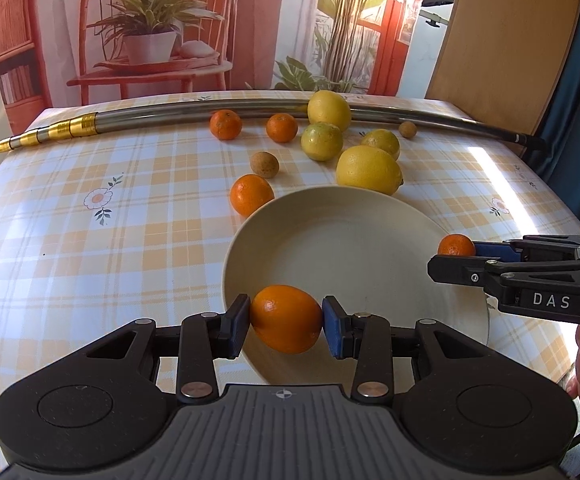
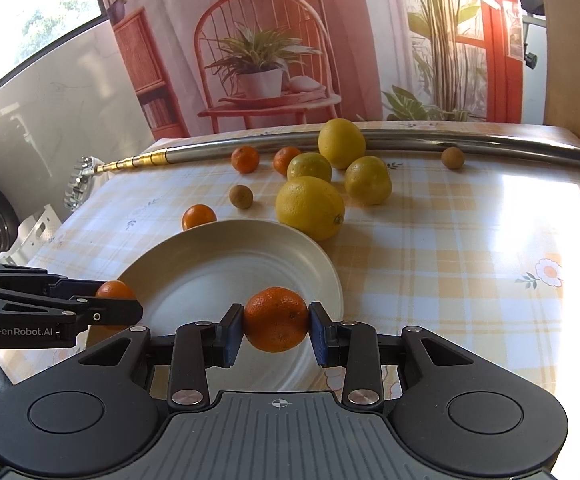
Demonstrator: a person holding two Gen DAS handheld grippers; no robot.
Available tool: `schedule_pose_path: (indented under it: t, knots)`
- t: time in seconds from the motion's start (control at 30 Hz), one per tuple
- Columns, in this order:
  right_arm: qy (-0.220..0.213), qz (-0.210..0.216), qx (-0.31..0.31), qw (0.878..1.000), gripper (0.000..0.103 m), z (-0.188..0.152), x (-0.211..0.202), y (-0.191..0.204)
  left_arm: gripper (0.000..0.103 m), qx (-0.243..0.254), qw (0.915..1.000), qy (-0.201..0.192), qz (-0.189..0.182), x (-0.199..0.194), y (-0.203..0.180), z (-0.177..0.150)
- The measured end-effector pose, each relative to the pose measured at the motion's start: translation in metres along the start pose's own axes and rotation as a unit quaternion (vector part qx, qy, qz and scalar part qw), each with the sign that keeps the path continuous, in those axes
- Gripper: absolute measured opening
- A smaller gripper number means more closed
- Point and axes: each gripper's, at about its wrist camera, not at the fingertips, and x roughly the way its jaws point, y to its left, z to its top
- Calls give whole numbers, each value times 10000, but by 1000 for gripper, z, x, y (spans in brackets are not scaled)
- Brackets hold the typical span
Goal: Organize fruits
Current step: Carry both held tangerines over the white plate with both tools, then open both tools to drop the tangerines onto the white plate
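So the backdrop is the biggest thing here, a printed sheet showing a red chair and potted plants, hung behind the table at 12 o'clock; in the right wrist view there's a window off at 10 o'clock; the table wears a yellow-and-white plaid cloth with little flowers, sun glare on its right side; one long metal pole with gold rings lies along the far edge; one cream plate sits in the near middle, bare inside; fruit count on the cloth: four lemons bunched at 12 to 1 o'clock of the plate, the nearest touching its rim, three loose mandarins, one against the rim at 11 o'clock and two by the pole, and two small brown fruits, well apart from each other; the left gripper is clamped on its mandarin over the plate's near edge at 6 o'clock; the right gripper pinches the second mandarin over the plate's 3 o'clock rim as the left camera sees it.
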Motion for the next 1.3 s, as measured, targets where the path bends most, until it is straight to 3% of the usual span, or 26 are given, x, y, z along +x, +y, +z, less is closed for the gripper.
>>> schedule_pose_path:
  t: [0.73,1.3]
  knots:
    - [291,-105,-169,9994,33,0,9,5,41,78,9999,132,-7,5,-2,-2]
    - [96,-61,-277,9996,34,1,1,8,41,123,9999,-50,19,-2,-4,-2]
